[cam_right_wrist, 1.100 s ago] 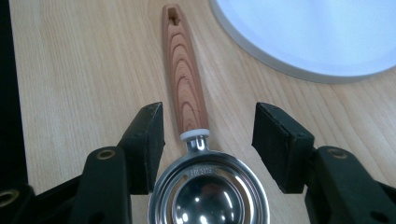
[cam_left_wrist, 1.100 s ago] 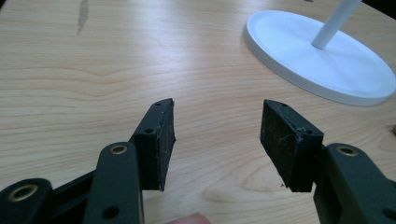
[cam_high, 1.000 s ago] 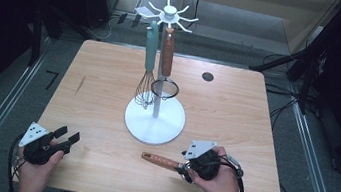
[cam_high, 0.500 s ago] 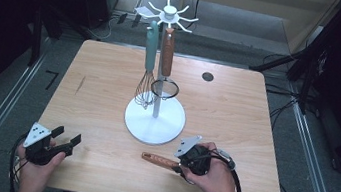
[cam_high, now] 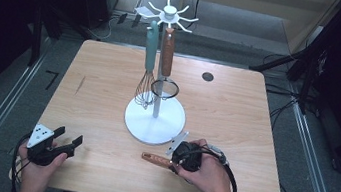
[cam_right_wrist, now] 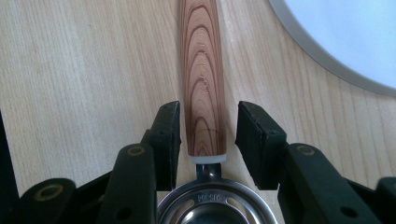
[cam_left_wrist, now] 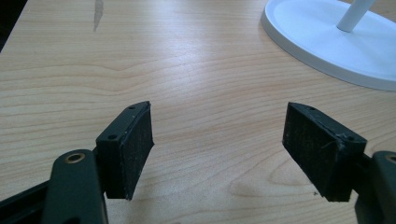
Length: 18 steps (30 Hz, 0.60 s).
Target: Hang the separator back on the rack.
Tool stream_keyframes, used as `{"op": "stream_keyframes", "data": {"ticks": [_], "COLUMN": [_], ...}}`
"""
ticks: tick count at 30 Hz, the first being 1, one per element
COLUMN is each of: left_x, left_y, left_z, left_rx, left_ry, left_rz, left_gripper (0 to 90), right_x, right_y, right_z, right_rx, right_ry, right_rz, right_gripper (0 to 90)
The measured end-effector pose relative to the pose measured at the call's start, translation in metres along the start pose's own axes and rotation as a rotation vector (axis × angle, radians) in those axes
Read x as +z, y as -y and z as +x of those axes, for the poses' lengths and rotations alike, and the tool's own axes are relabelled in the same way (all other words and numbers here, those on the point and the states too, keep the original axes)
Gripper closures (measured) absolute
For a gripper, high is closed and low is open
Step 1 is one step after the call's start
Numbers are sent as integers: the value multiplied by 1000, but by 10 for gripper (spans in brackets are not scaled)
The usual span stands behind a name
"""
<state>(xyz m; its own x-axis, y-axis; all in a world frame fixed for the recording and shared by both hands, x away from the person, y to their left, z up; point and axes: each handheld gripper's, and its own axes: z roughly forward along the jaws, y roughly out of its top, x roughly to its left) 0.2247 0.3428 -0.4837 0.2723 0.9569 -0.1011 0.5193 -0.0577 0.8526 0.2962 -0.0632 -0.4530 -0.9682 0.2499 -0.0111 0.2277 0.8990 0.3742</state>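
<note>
The right gripper (cam_high: 176,163) lies low on the table (cam_high: 237,110), just in front of the white stand (cam_high: 155,119) and a little to its right, with the right hand (cam_high: 208,174) wrapped around its body and the forearm running back off the table's near edge. It points leftward across the table, along the tool (cam_high: 158,161) that lies flat there. In the right gripper view, the tool's wooden handle (cam_right_wrist: 201,79) runs straight away from the camera between the two pads (cam_right_wrist: 169,135), and its metal ring end (cam_right_wrist: 210,210) sits down at the root of the jaws. The jaws have just been closing around the handle; a narrow gap shows on each side of the wood, so they bracket it without pinching it (the left pad looks nearer to touching than the right).

The left gripper (cam_high: 67,143) is well to the left of the stand, near the table's front left corner, held in the left hand (cam_high: 40,166) that comes up from the near edge. It aims up and right, toward the stand's base. Its jaws have just been opening and stand wide apart over bare wood, with nothing between the pads (cam_left_wrist: 133,140).

On the stand hang a whisk (cam_high: 146,80) with a teal handle and a strainer (cam_high: 165,82) with a wooden handle, both straight down beside the pole.
</note>
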Motion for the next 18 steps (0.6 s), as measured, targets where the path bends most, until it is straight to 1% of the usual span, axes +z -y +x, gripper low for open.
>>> {"op": "stream_keyframes", "data": {"ticks": [2, 4, 7, 9, 11, 16, 18], "left_x": [0, 0, 0, 0, 0, 0, 0], "left_y": [0, 0, -1, -1, -1, -1, -1], "left_z": [0, 1, 2, 2, 3, 3, 2], "left_rx": [-4, -11, -18, -24, -27, -27, -27], "left_ry": [2, 2, -5, -15, -12, -12, -10], "left_rz": [0, -1, 5, 10, 11, 13, 15], "left_gripper": [235, 222, 192, 153, 150, 150, 149], "right_x": [2, 3, 5, 6, 6, 9, 11], "right_y": [-3, -4, -5, -6, -6, -8, -9], "right_z": [0, 1, 0, -1, 0, 0, 0], "right_rx": [-13, -2, -21, -22, -12, -20, -35], "right_ry": [13, 20, 29, 26, 22, 8, 9], "right_rz": [24, 46, 49, 60, 68, 90, 93], "right_gripper": [613, 613, 609, 610, 613, 630, 640]}}
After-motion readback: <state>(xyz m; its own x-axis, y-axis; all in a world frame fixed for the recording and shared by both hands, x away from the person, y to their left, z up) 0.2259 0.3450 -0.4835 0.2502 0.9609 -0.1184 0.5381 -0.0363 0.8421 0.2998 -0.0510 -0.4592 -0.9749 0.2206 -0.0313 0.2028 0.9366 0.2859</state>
